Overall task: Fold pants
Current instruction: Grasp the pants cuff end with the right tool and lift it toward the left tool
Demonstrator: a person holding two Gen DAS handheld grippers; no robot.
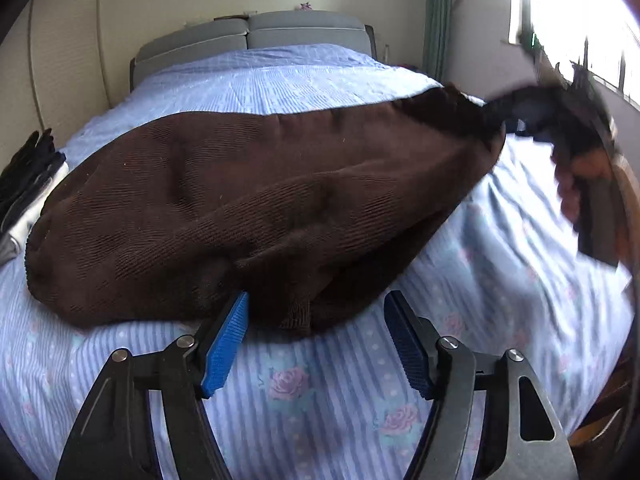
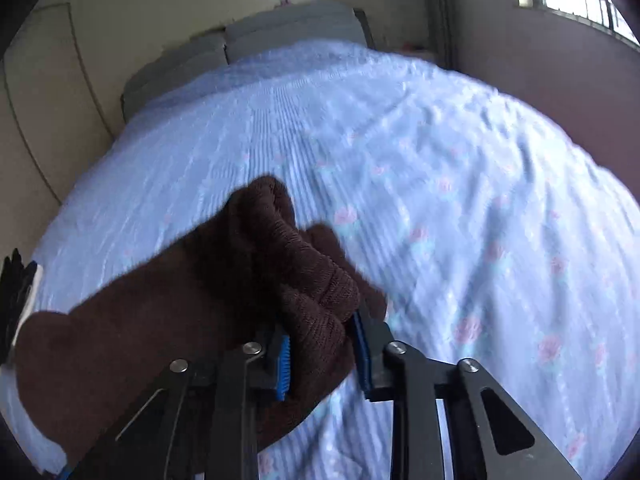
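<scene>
Dark brown knit pants [image 1: 224, 208] lie across a bed with a blue striped, rose-print sheet [image 1: 320, 392]. My left gripper [image 1: 316, 304] is open at the near edge of the pants, its left pad [image 1: 224, 344] touching the fabric. My right gripper [image 2: 320, 328] is shut on a bunched end of the pants [image 2: 296, 264] and holds it raised above the sheet [image 2: 440, 184]. In the left wrist view the right gripper [image 1: 500, 116] shows blurred at the far right, pulling the pants' right end up.
A grey headboard [image 1: 256, 36] stands at the far end. Dark and white clothing [image 1: 28, 176] lies at the bed's left edge. A window [image 1: 576, 20] and green curtain [image 1: 438, 16] are at the right.
</scene>
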